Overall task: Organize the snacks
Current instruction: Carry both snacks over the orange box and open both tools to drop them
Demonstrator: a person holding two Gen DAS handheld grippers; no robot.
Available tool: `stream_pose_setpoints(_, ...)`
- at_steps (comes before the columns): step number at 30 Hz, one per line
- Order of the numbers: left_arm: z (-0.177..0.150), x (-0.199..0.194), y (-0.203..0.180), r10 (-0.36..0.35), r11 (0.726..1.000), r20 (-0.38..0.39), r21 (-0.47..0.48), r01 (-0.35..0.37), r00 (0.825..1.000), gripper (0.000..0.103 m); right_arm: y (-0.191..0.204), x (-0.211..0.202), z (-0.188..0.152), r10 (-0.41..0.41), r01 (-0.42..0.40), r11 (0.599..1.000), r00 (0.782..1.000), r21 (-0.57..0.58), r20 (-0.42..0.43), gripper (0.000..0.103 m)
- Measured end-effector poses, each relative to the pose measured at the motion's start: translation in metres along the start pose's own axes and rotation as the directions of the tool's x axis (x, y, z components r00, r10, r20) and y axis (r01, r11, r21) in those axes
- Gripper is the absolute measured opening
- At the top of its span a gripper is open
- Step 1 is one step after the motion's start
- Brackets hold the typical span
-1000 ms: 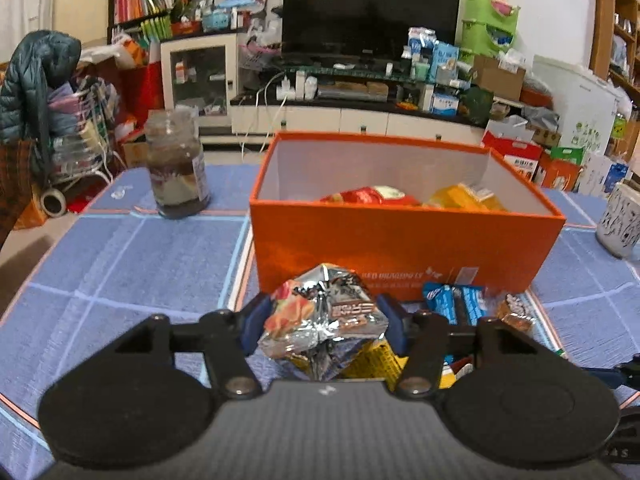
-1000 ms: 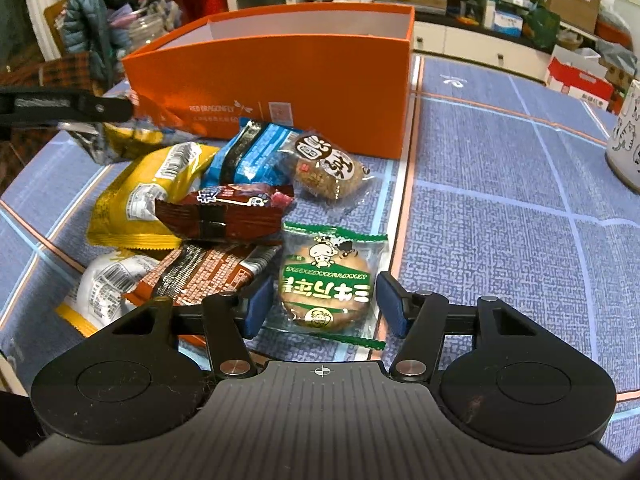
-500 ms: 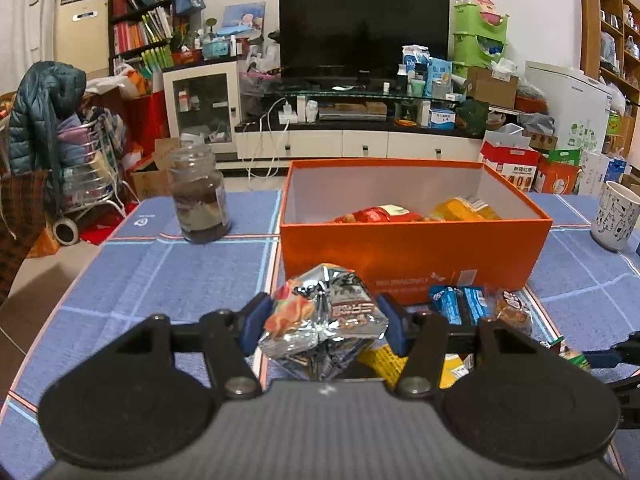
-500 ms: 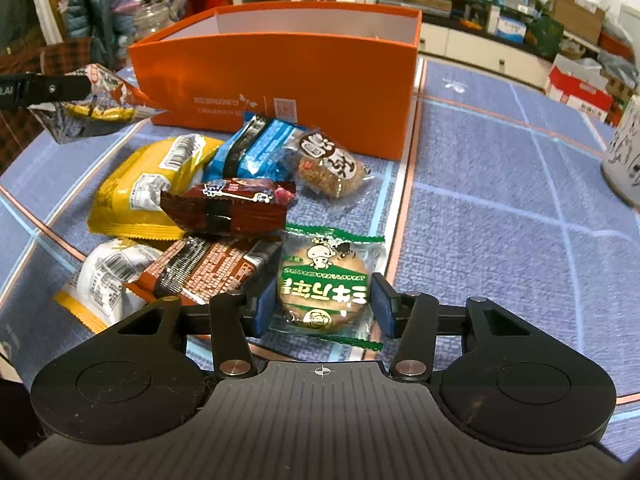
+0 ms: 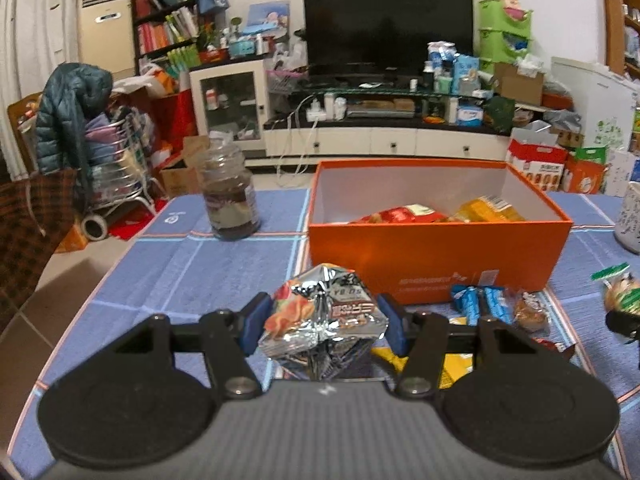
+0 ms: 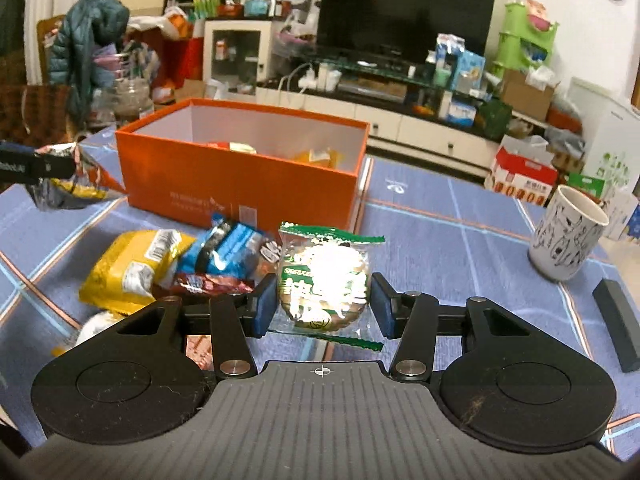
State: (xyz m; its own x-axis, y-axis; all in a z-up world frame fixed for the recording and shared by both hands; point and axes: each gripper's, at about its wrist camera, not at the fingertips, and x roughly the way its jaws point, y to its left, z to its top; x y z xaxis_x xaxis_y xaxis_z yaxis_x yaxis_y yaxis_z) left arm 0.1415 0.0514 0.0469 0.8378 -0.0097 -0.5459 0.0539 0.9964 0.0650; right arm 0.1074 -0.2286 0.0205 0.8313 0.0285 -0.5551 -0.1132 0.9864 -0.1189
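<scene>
My left gripper (image 5: 323, 322) is shut on a crumpled silver foil snack bag (image 5: 320, 308), held above the table in front of the orange box (image 5: 436, 256). The box holds a red packet (image 5: 400, 214) and a yellow packet (image 5: 486, 208). My right gripper (image 6: 324, 306) is shut on a round cookie in a clear green-edged wrapper (image 6: 324, 276), lifted off the blue tablecloth. Below and left of it lie loose snacks: a yellow bag (image 6: 128, 268), a blue packet (image 6: 228, 252) and a dark red bar (image 6: 208, 282). The silver bag (image 6: 60, 196) also shows at the far left of the right wrist view.
A glass jar (image 5: 230, 196) with dark contents stands left of the box. A white patterned mug (image 6: 568, 234) stands at the right, and a black block (image 6: 614, 324) lies near it. The table's left edge drops to the floor.
The right gripper's fingers closed on the cookie packet and lifted it off the table, the view tilting up. The left gripper, still holding the silver bag, drew back slightly from the box.
</scene>
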Motion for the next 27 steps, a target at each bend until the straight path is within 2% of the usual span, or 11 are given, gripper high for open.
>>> stream_pose_setpoints(14, -0.001, -0.006, 0.017, 0.053, 0.999, -0.019, -0.008, -0.053, 0.998, 0.057, 0.021, -0.006, 0.016, 0.022, -0.022, 1.0, 1.0, 0.016, 0.021, 0.036)
stream_pose_setpoints(27, 0.001, -0.013, 0.03, 0.065, 0.997, -0.019, -0.034, -0.065, 0.998, 0.057, 0.043, -0.013, 0.025, 0.041, -0.042, 0.999, 0.998, 0.007, 0.057, 0.036)
